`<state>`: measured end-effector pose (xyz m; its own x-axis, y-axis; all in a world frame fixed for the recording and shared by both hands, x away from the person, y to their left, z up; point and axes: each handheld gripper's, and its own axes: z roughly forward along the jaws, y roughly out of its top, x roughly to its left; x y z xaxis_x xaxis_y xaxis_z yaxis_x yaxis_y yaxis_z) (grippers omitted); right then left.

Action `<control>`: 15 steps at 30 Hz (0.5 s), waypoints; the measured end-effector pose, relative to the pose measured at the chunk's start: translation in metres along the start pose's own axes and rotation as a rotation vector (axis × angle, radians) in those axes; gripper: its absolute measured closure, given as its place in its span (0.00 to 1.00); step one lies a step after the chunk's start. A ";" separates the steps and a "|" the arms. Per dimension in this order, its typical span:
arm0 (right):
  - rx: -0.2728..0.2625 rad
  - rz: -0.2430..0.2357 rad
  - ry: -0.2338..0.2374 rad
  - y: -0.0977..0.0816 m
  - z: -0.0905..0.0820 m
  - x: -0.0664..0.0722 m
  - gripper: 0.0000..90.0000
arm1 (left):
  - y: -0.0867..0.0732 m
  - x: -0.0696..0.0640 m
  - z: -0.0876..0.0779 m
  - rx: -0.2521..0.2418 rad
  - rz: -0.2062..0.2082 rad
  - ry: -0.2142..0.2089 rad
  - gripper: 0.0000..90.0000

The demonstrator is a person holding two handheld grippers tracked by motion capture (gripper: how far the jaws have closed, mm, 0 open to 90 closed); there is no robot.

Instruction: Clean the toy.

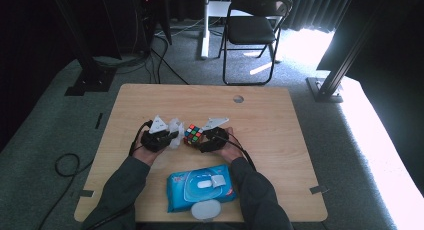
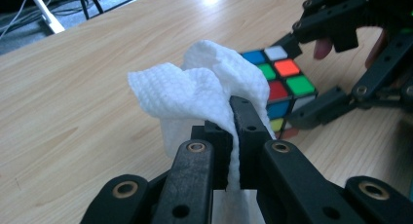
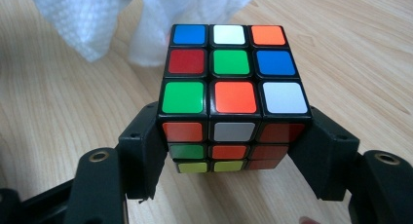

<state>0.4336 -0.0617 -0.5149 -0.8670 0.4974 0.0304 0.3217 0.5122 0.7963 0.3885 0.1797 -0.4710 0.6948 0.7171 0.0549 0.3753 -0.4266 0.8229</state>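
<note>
A wet wipe (image 2: pixel 195 87) is clamped between the jaws of the left gripper (image 2: pixel 238 131); the jaws are pressed nearly together on the thin sheet, which is bunched up above the tips and trails down between them. A Rubik's cube (image 3: pixel 234 87) is gripped by the right gripper (image 3: pixel 234 156), its jaws held wide apart against two opposite side faces of the cube, low on the bottom layers. In the high view both are seen near the middle of the desk (image 1: pixel 280 120), slightly toward the near edge, with the left gripper (image 1: pixel 172 136) and right gripper (image 1: pixel 202 140) facing each other and the cube (image 1: pixel 193 134) between them.

Key relation: the wipe (image 1: pixel 175 127) lies just beside the cube on its left, very close; contact cannot be confirmed. From the left jaws, the cube (image 2: pixel 280 87) sits ahead and to the right, just past the wipe's bunched edge. The cube's top face is left exposed and turned toward the wipe side. The next move is judged to be a short sweep of the wipe across that face while the cube is kept steady by the right hand; the left hand is the mover.

A blue wet-wipe pack (image 1: pixel 200 187) lies flat by the near edge, between the forearms, long axis along that edge.
</note>
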 end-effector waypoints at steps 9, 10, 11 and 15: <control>0.006 -0.003 0.015 0.002 0.004 0.004 0.38 | 0.009 0.002 -0.006 -0.036 -0.005 0.005 0.97; 0.006 -0.003 0.015 0.002 0.004 0.004 0.38 | 0.010 0.002 -0.006 -0.038 -0.007 0.005 0.97; 0.002 0.000 0.020 0.002 0.004 0.004 0.38 | 0.010 0.002 -0.006 -0.040 -0.008 0.005 0.97; -0.004 0.000 0.023 0.003 0.004 0.005 0.38 | 0.011 0.002 -0.004 -0.037 -0.011 0.002 0.97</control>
<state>0.4319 -0.0543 -0.5148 -0.8757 0.4809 0.0439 0.3199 0.5095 0.7988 0.3915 0.1785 -0.4601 0.6894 0.7229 0.0467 0.3600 -0.3978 0.8439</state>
